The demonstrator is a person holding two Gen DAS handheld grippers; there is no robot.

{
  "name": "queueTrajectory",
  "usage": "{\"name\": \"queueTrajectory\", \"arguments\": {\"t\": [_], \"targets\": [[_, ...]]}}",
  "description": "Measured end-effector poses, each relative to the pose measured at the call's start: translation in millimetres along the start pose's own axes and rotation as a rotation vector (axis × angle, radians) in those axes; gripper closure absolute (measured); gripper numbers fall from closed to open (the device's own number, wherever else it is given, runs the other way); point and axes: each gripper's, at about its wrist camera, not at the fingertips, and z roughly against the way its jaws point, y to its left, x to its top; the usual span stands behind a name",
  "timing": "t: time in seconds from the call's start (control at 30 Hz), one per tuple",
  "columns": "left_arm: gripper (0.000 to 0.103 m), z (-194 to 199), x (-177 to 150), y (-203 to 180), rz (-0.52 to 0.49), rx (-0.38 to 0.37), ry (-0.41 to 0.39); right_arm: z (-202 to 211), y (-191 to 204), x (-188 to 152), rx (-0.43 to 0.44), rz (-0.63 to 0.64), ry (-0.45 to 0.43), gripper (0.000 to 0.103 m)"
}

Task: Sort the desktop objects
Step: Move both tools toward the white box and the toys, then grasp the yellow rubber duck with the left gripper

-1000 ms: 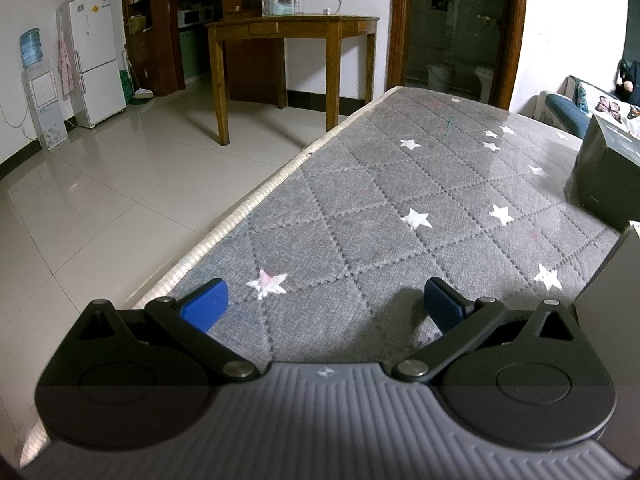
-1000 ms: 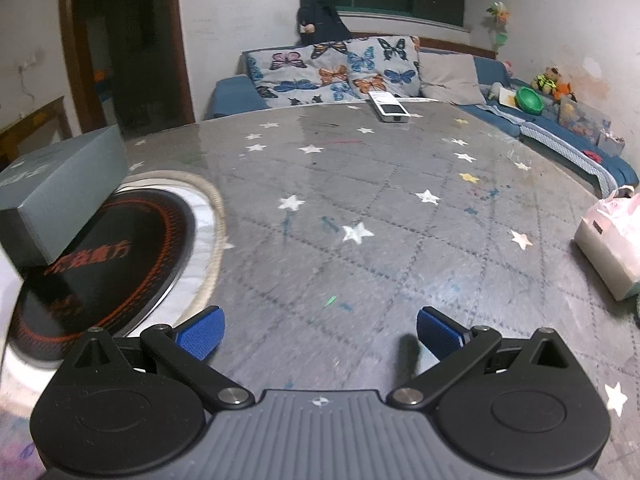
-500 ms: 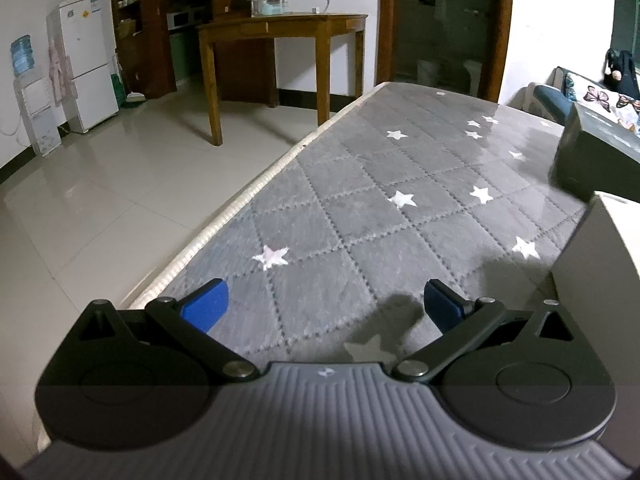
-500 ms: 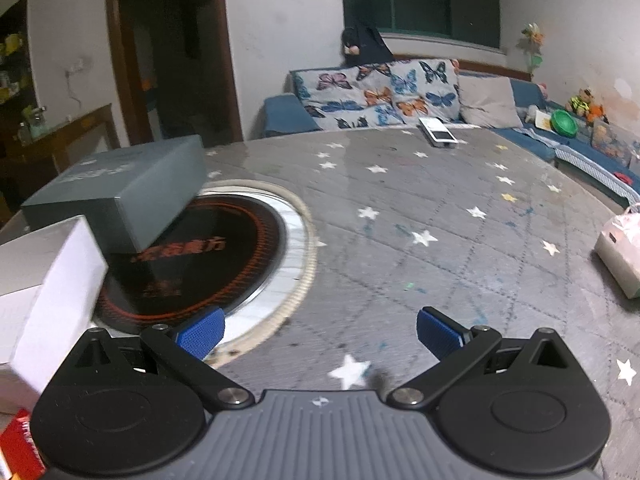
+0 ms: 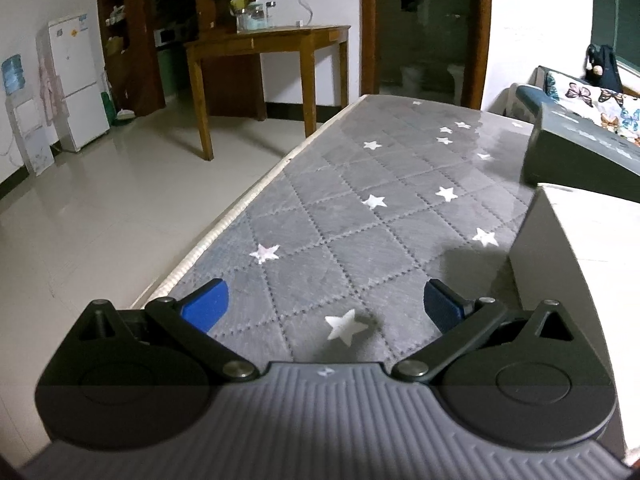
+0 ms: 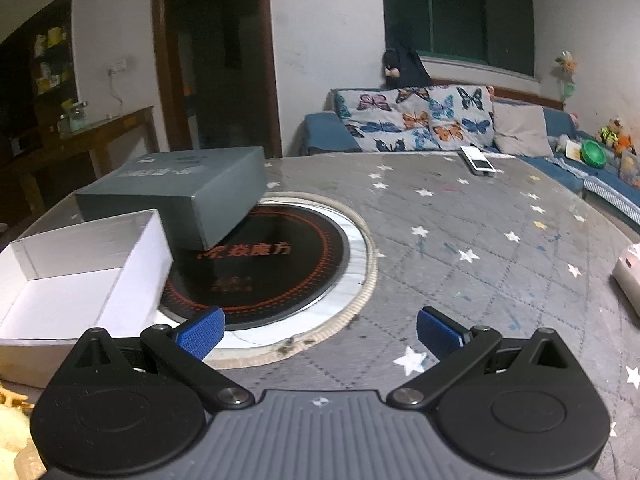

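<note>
A grey quilted counter [image 6: 460,240] patterned with white stars carries a round black glass hob [image 6: 272,264] ringed in orange, its orange Chinese lettering too blurred to read. A dark grey lidded cardboard box [image 6: 180,188] overlaps the hob's edge; an open white cardboard box [image 6: 76,280] sits just beside it. Both tools — left tool [image 5: 322,306], right tool [image 6: 320,330] — gape wide, blue pads holding nothing.

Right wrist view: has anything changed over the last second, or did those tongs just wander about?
The right tongs swung left: the open white box came into sight and the grey box and the black round hotplate shifted rightward. The left tongs turned right, bringing both boxes closer. Nothing was grabbed or released; both tongs stayed open and empty, and the objects kept their places.
</note>
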Motion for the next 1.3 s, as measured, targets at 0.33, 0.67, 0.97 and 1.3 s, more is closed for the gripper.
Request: {"name": "queueTrajectory", "arguments": {"t": [0.33,0.67,0.97,1.3], "targets": [[0.000,25.7,-3.7,-1.2,-0.020,-0.042,0.002,24.8,27.2,-1.5,0.069,0.071,-0.076,0.000],[0.000,48.6,-7.7,-4.1,-0.066,-0.086,0.016,41.1,51.3,-5.6,0.218,0.114,-0.008,0.000],[0.000,77.6,-10.8,-13.1,-0.119,-0.184,0.003,58.3,82.1,-11.7,0.324,0.192,0.034,0.000],[0.000,114.5,-16.6,-39.3,-0.202,-0.358,-0.003,70.1,117.2,-26.7,0.403,0.295,0.075,0.000]]}}
